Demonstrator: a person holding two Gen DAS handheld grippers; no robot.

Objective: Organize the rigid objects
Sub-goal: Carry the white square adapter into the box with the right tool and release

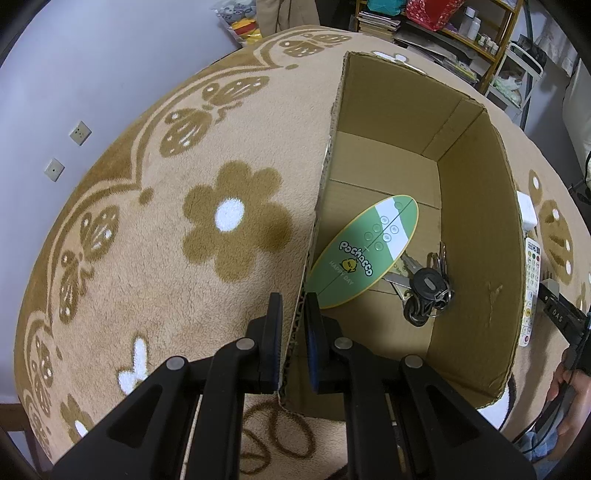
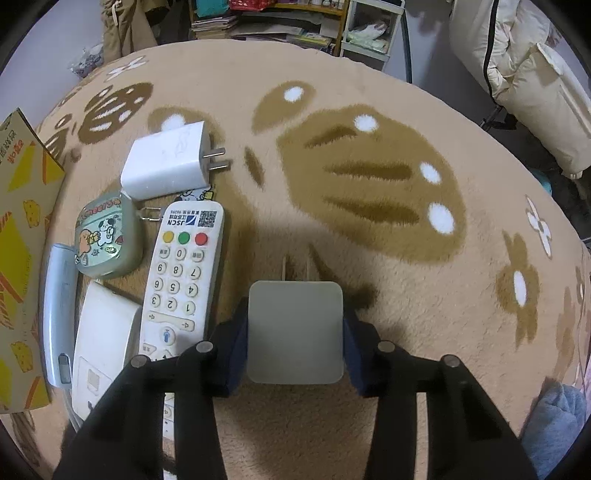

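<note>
My left gripper (image 1: 293, 317) is shut on the near-left wall of an open cardboard box (image 1: 476, 236). Inside the box lie a green oval Pochacco card (image 1: 364, 251) and a bunch of keys (image 1: 428, 286). My right gripper (image 2: 295, 332) is shut on a white charger plug (image 2: 295, 332), prongs pointing away, just above the rug. On the rug to its left lie a white remote (image 2: 181, 280), a second white charger (image 2: 168, 166), a green cartoon case (image 2: 107, 240), a white flat device (image 2: 101, 339) and a pale blue bar-shaped device (image 2: 59, 314).
The tan flower-patterned rug (image 2: 369, 184) covers the surface. The box's outer side (image 2: 18, 258) stands at the left edge of the right wrist view. Shelves (image 1: 443, 29) and bedding (image 2: 535, 74) lie beyond the rug. A hand (image 1: 565, 384) shows at the left wrist view's right edge.
</note>
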